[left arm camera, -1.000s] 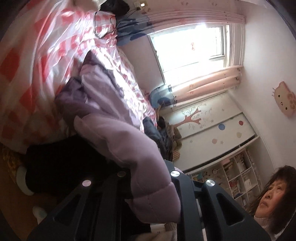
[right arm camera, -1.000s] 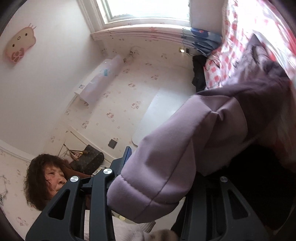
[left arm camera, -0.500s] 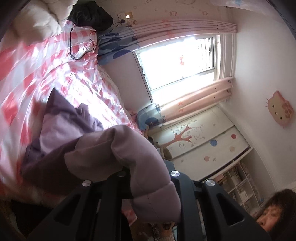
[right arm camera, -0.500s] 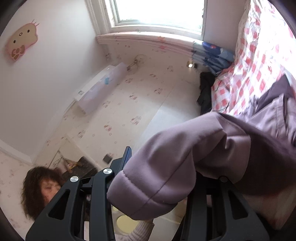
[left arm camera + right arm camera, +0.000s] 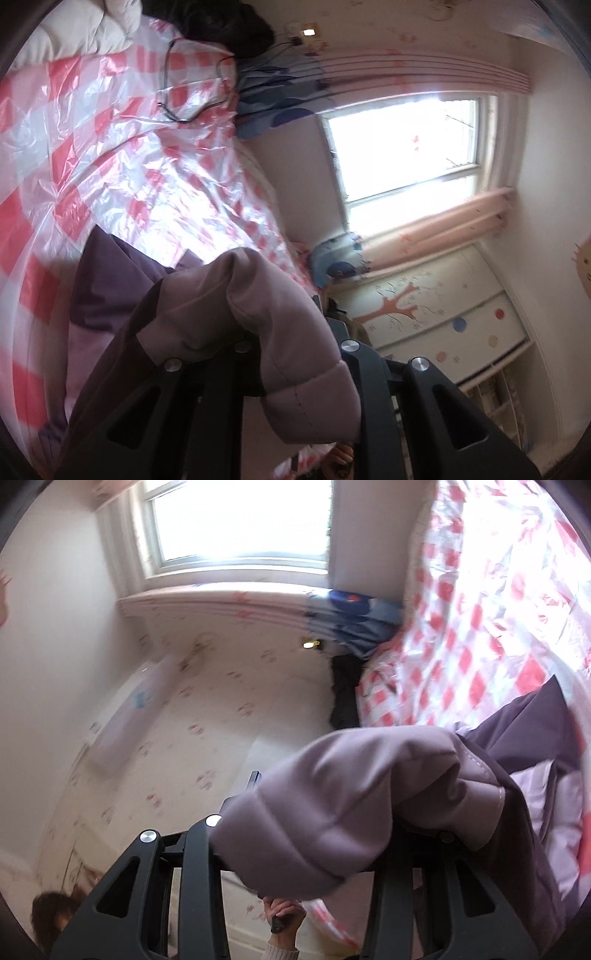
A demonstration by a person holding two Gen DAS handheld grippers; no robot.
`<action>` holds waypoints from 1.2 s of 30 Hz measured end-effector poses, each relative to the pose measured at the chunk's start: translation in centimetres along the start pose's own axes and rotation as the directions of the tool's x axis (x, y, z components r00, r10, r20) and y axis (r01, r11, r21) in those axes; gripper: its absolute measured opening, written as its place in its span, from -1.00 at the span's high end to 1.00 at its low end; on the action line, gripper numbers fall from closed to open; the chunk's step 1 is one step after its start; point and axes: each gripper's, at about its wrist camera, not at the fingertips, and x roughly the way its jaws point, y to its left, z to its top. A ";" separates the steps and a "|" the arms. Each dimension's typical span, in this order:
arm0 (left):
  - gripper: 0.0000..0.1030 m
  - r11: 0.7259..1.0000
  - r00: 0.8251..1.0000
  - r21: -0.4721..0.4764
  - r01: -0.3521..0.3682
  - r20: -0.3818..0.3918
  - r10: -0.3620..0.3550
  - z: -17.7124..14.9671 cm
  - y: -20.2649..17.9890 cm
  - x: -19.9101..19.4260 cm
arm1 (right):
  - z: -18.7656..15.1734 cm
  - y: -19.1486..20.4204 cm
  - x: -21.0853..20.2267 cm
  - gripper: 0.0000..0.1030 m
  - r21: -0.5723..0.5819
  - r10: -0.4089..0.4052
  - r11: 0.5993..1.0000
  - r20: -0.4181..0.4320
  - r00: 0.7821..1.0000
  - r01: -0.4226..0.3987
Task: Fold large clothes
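A lilac padded jacket (image 5: 258, 317) is pinched at its edge by the left tool (image 5: 291, 354) and the right tool (image 5: 314, 834), each clamped on a bunched fold. The rest trails down onto a bed under a red-and-white checked sheet (image 5: 122, 147), beside a bright window (image 5: 402, 147).

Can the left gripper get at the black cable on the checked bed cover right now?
Probably not: the left gripper is shut on the padded lilac jacket, and the black cable lies far up the red-and-white checked cover.

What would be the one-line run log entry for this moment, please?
step: fold | left tongs: shut on purple jacket | right tongs: shut on purple jacket | jacket: partly lying on checkered sheet | fold: not finished
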 end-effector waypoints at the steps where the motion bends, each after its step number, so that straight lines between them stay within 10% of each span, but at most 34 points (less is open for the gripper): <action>1: 0.71 1.000 1.000 -0.007 -0.007 0.000 0.007 0.3 0.5 0.5 | 0.4 -0.6 0.4 0.29 0.004 -0.016 1.000 0.002 1.000 0.016; 17: 0.66 0.958 0.967 -0.136 -0.254 -0.010 0.255 4.1 11.5 9.6 | 5.2 -13.0 5.1 0.28 0.084 -0.270 0.961 0.065 0.961 0.265; 25: 0.56 0.889 0.891 -0.066 -0.453 -0.076 0.448 4.2 13.4 13.4 | 7.1 -18.1 5.9 0.31 0.139 -0.436 0.895 0.066 0.897 0.425; 29: 0.14 0.922 0.937 -0.166 -0.349 -0.071 0.341 4.9 12.0 11.1 | 6.2 -13.0 6.1 -0.04 -0.015 -0.510 0.856 0.139 0.849 0.516; 31: -0.57 0.940 0.963 -0.214 -0.265 -0.011 0.269 5.0 10.6 8.9 | 4.5 -9.1 7.0 -0.35 -0.158 -0.532 0.819 0.151 0.833 0.552; 36: -0.75 0.975 0.973 -0.100 -0.197 0.102 0.207 5.0 4.8 5.9 | -0.8 -3.2 11.6 -0.49 -0.427 -0.579 0.699 0.133 0.804 0.574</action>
